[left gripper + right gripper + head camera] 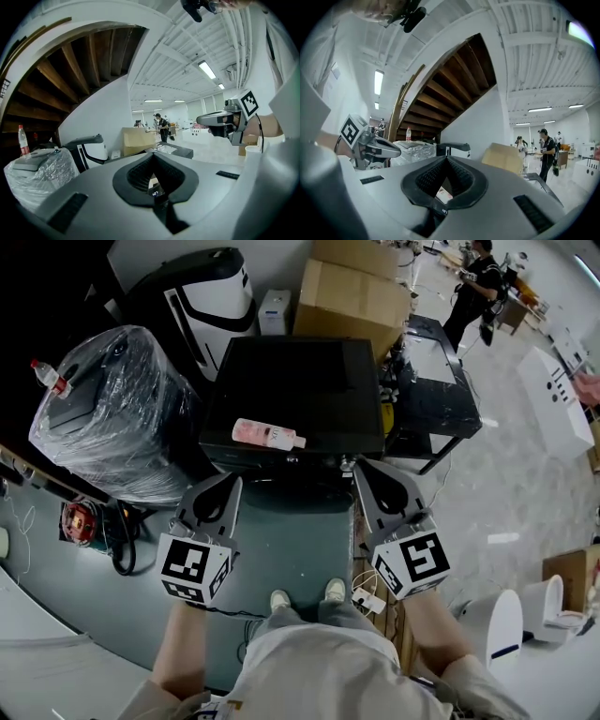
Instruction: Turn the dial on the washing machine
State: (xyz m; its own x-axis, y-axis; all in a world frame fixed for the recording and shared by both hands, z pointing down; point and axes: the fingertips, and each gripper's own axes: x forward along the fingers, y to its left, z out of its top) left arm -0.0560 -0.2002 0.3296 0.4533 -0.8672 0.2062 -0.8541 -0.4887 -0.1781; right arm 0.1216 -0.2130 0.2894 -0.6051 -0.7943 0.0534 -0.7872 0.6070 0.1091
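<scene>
The black washing machine (291, 390) stands on the floor just ahead of the person, with a pink bottle (267, 434) lying flat on its lid; its dial cannot be made out. The left gripper (228, 484) and right gripper (362, 469) hover side by side near its front edge, each with fingers closed together on nothing. A plastic-wrapped appliance (112, 418) sits to the left, and a cardboard box (352, 296) stands behind.

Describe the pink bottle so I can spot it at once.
The black washing machine sits mid head view. The pink bottle lies flat on its top, near the front edge. The other bottle, red-capped, is by the plastic-wrapped appliance.
</scene>
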